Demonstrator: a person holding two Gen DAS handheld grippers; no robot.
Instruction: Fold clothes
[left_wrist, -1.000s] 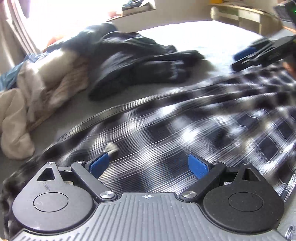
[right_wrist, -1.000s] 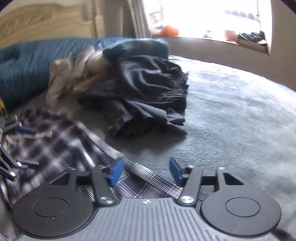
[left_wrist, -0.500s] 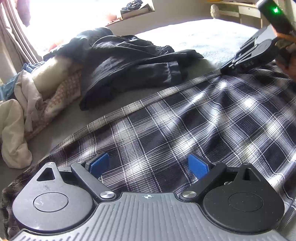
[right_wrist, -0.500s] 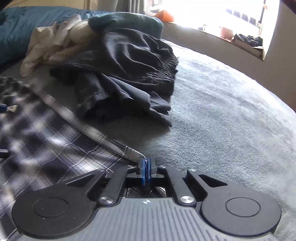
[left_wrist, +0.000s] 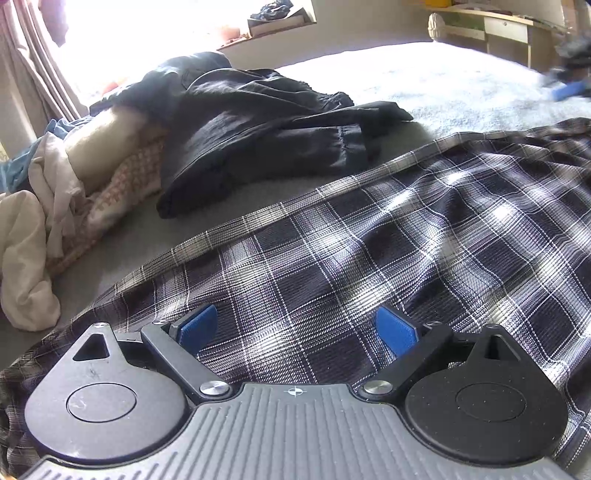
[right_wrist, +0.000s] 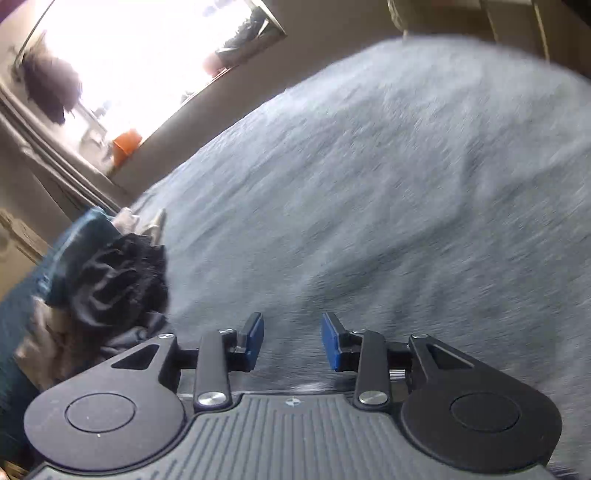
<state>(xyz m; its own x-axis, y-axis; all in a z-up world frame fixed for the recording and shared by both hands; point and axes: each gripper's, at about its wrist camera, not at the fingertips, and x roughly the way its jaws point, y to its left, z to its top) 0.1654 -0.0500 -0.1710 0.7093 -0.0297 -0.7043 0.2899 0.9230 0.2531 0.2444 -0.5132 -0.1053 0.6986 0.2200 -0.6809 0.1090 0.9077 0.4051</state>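
Jaws on my left gripper (left_wrist: 295, 328) stand wide apart, blue pads (left_wrist: 195, 326) on either side with nothing pinched; they hang just over the plaid shirt (left_wrist: 388, 240), and I cannot tell whether the pads touch the cloth. The shirt lies spread on the grey bedcover (left_wrist: 443, 77), its lighter checked edge running diagonally from lower left up toward the right, with soft wrinkles across the dark blue and white checks.

My right gripper (right_wrist: 292, 341) has just been opening: its pads (right_wrist: 255, 334) are parted with a clear gap, and only bare grey bedcover (right_wrist: 369, 184) shows between them, no cloth. That view is tilted and smeared. From the left wrist view the right gripper (left_wrist: 569, 88) is a blurred dark shape with a blue streak at the far right, off the shirt's far edge.

Beyond the shirt, a dark garment (left_wrist: 258, 125) lies crumpled on the cover, apart from the plaid edge. Left of it sits a heap of cream and patterned clothes (left_wrist: 74, 206). A bright window (left_wrist: 155, 33) with a sill stands behind, curtains (left_wrist: 40, 62) at its left.
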